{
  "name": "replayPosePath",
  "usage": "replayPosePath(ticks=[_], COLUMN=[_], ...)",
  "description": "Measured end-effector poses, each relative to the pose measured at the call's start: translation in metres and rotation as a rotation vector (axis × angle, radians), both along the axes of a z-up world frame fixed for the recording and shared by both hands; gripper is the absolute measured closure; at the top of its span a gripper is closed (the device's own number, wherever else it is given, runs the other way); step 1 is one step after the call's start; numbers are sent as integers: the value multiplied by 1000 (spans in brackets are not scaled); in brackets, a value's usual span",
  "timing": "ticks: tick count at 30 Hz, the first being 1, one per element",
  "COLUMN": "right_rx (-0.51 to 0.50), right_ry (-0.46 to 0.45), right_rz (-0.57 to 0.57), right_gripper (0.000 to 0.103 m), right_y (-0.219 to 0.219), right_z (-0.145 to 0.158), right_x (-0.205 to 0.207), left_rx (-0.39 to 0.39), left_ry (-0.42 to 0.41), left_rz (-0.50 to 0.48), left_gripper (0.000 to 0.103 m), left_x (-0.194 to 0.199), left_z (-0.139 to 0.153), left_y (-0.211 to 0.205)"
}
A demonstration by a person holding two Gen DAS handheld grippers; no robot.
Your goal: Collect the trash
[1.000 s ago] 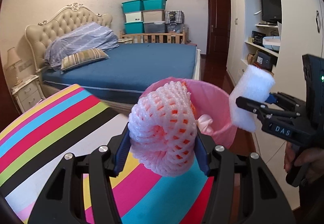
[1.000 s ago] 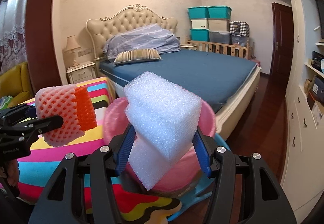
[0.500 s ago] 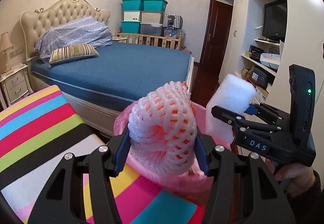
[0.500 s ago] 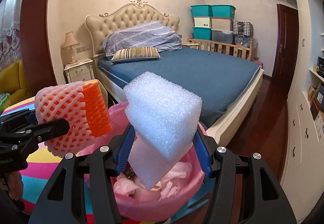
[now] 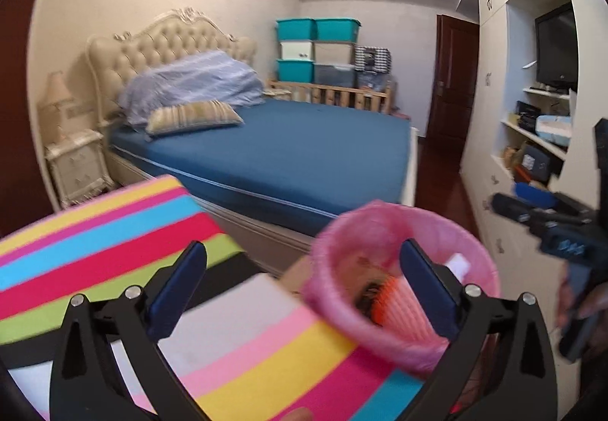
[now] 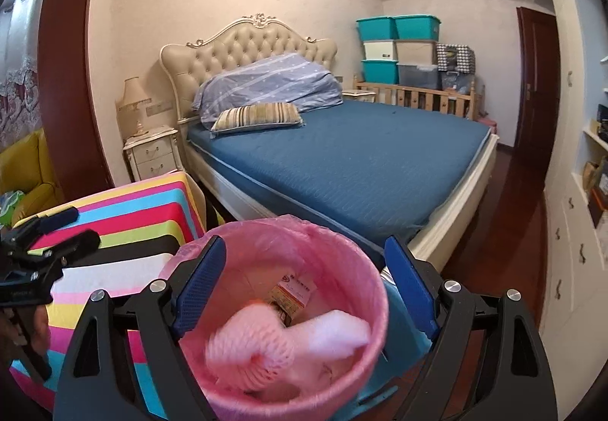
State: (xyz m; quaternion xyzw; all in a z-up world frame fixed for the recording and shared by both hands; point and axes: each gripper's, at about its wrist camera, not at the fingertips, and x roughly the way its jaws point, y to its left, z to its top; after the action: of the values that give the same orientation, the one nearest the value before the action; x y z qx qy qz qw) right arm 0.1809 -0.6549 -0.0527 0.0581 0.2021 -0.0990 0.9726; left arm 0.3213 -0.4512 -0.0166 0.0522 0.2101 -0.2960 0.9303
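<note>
Two claws: left claw point(image 5: 302, 289) and right claw point(image 6: 304, 282) have just been opening, now released with nothing between the jaws.
Trash: pink foam fruit net point(image 6: 252, 348) and white foam block point(image 6: 336, 331) lie inside the pink-lined round bin point(image 6: 374, 284).
Meaning: both pieces look collected.
Surroundings: rainbow-striped desk point(image 5: 114, 231) beside the bin.

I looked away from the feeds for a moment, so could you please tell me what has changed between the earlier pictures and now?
Both jaws have just been opening, with nothing between them now. The left hand-held gripper let go of the pink foam fruit net, and the right hand-held gripper released the white foam block; both now lie in the pink-lined trash bin. The striped tablecloth and the bed are unchanged.
</note>
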Motion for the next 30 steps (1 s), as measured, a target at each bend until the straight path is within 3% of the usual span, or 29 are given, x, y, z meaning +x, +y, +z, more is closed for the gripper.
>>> replayPosePath(ticks=[5, 9, 16, 25, 30], right_rx=[-40, -55, -44, -5, 24], right_ry=[15, -5, -9, 116, 125], right_rz=[-24, -50, -76, -19, -28], right_gripper=[18, 18, 18, 18, 18], right_y=[20, 39, 70, 93, 90], right_z=[16, 29, 30, -11, -20], right_x=[-31, -69, -114, -122, -120], left_rx=[27, 12, 2, -1, 21], left_ry=[-128, -173, -158, -80, -66], left_rz=[64, 68, 23, -18, -34], left_gripper=[5, 5, 5, 5, 5], left_x=[-33, -65, -110, -144, -154], left_z=[16, 30, 44, 16, 4], left_y=[35, 59, 81, 96, 94])
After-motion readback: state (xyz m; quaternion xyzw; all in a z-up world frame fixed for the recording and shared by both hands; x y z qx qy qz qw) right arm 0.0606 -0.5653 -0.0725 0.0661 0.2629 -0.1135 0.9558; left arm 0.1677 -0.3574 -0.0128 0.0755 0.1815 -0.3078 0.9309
